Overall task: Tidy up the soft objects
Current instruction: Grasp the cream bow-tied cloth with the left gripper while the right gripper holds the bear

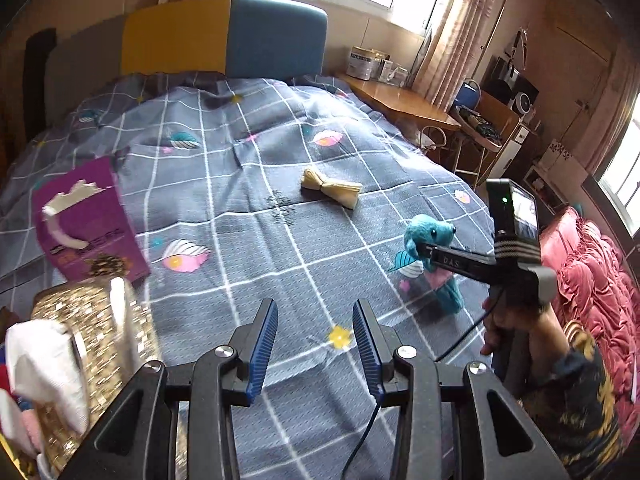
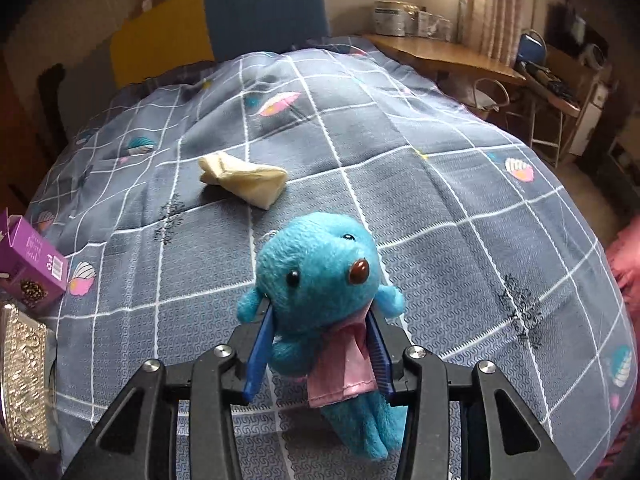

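Spread wide across both views: a grey quilted bedcover with a white grid and shell prints [image 1: 304,216], carrying everything. Near its left edge, a woven gold-toned basket [image 1: 96,344] with white and pink cloth spilling over the rim, and just beyond it a torn purple cardboard box [image 1: 90,224]. Toward the middle of the bed, a pale yellow folded cloth tied like a bow [image 1: 332,191], lying alone and well apart from both tools.

Held off the cover near the right edge: a small blue plush animal with a pink fabric dress [image 2: 320,304], pinched at the neck and shoulders between the blue pads of the right gripper [image 2: 318,344], head up and legs dangling below. Left gripper [image 1: 316,344] hanging over the near part of the bed, jaws spread, nothing between them.

Probably mid-carry toward the basket. Best done by keeping the squeeze steady, since plush compresses and may slip downward; travelling high enough to clear the basket rim; lowering inside before releasing, not dropping from above. Worth steering clear of the left gripper, which sits between toy and basket.

Hard to judge: the basket's interior and remaining room, cut off at the frame edge in both views. Contents of the purple box unreadable. Lower legs of the plush partly masked by the tool body. Left edge blurred.
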`<state>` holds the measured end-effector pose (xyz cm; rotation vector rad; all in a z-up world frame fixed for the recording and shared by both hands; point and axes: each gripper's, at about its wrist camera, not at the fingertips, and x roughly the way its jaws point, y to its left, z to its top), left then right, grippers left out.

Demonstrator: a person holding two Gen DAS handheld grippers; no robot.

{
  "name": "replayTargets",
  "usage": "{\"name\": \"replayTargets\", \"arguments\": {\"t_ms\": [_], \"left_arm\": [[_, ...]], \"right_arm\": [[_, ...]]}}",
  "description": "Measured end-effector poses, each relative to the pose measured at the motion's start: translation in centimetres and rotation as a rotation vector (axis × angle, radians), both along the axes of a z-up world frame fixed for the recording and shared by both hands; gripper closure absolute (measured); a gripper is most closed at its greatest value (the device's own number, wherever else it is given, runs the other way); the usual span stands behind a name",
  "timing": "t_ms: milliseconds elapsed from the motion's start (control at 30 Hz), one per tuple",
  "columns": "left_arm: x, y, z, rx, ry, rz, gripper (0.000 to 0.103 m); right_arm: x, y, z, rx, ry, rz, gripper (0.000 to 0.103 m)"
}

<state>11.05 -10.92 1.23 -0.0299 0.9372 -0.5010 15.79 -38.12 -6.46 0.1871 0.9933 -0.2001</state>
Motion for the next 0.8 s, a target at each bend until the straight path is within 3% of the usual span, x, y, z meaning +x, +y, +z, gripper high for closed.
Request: {"name": "replayTargets", "arguments": {"t_ms": [367, 667, 800], "left_arm": [[9.4, -6.6, -3.9, -0.036, 0.167, 0.016, 0.064], [17.3, -11.1, -7.4, -0.108, 0.261, 0.054, 0.064], [20.4, -12.5, -9.4, -0.144, 0.305, 0.111, 0.057]], "right_arm": [[0.1, 0.1, -1.0, 0.050, 0.063, 0.036, 0.057], [0.2, 1.3, -1.4, 0.007, 0.090, 0.105, 0.056], [0.3, 1.5, -1.5, 0.009, 0.100, 0.126, 0.055]]}}
